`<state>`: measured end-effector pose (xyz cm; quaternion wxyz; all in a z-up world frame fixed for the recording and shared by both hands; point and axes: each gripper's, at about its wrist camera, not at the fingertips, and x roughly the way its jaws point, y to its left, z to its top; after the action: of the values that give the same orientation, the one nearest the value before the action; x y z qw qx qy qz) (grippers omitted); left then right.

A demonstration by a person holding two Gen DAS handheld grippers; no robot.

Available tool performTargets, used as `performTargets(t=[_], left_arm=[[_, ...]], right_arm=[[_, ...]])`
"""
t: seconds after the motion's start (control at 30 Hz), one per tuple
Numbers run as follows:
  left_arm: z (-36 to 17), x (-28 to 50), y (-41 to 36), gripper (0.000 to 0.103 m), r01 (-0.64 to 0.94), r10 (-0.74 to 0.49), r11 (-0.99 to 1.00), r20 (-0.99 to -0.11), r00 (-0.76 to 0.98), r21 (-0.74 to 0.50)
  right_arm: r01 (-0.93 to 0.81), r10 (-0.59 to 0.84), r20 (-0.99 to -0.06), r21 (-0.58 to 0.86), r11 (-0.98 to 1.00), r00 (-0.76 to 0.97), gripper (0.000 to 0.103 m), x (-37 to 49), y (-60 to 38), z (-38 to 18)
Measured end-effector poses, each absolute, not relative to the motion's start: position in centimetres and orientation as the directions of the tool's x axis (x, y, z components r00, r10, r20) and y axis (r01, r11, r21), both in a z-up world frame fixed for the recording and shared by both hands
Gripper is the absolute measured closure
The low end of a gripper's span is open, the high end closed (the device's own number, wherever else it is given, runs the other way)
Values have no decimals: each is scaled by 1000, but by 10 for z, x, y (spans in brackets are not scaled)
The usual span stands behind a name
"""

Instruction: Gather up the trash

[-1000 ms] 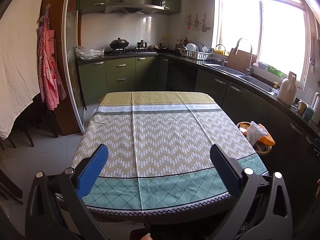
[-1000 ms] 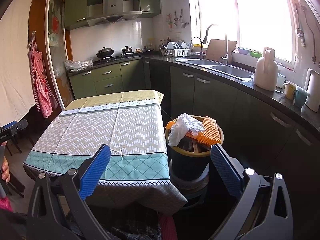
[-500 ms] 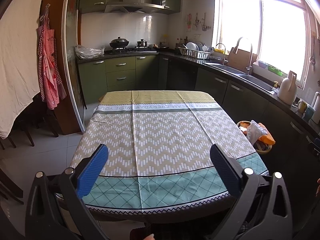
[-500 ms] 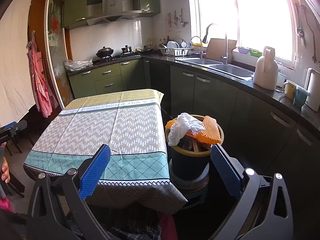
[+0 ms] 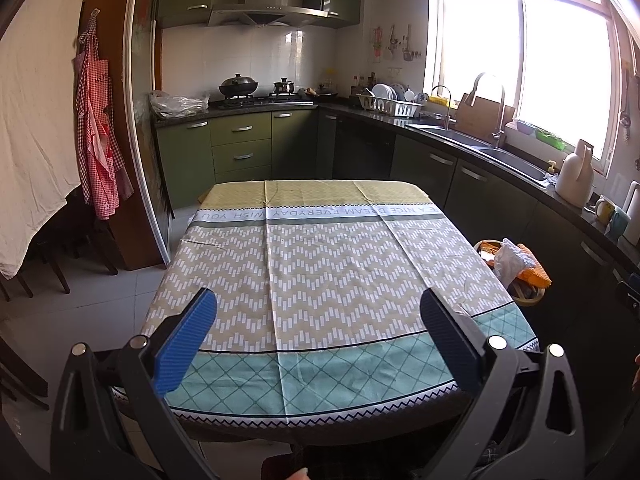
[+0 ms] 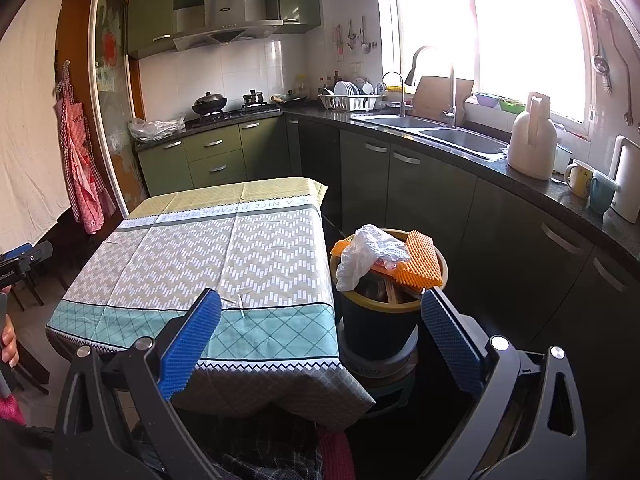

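- Right now your left gripper [image 5: 316,326] hangs over the near edge of the table [image 5: 320,280], its blue-padded fingers [image 5: 186,338] spread wide with nothing between them.
- Your right gripper [image 6: 320,328] is just as wide apart and empty, aimed at the table's right corner and the bin beside it.
- The trash bin [image 6: 378,316], dark with a yellow rim, stands on the floor just beside the table's right side, between the table and the dark lower cabinets [image 6: 500,232].
- The trash sits in that bin: a crumpled white paper [image 6: 370,256] droops over the rim on the table side, touching an orange waffle-textured mat [image 6: 420,264] that leans against the rim on the cabinet side. More orange shows behind the paper.
- From the left wrist view you see the same bin [image 5: 528,294] at the table's right edge, the white wad [image 5: 508,258] and the orange piece [image 5: 534,274] on top.
- The tablecloth [image 6: 224,256], zigzag in the middle with a teal diamond band at your end, shows only a small pale scrap [image 6: 240,304] near the band; what it is cannot be told.
- On the counter [image 6: 560,196] to your right stand a white jug [image 6: 532,140] and mugs [image 6: 580,178], well apart from the bin.
- A red checked apron [image 5: 98,148] hangs by the doorway on the left.
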<state>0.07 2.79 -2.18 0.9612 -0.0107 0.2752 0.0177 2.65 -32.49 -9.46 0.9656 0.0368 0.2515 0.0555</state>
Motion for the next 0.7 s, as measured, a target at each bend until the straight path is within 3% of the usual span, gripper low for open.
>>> performTargets(t=[0.7], left_arm=[[-23, 2, 27, 6, -31, 25, 1000, -537, 843, -2]], right_arm=[[-95, 131, -489, 99, 991, 863, 4, 30, -325, -96]])
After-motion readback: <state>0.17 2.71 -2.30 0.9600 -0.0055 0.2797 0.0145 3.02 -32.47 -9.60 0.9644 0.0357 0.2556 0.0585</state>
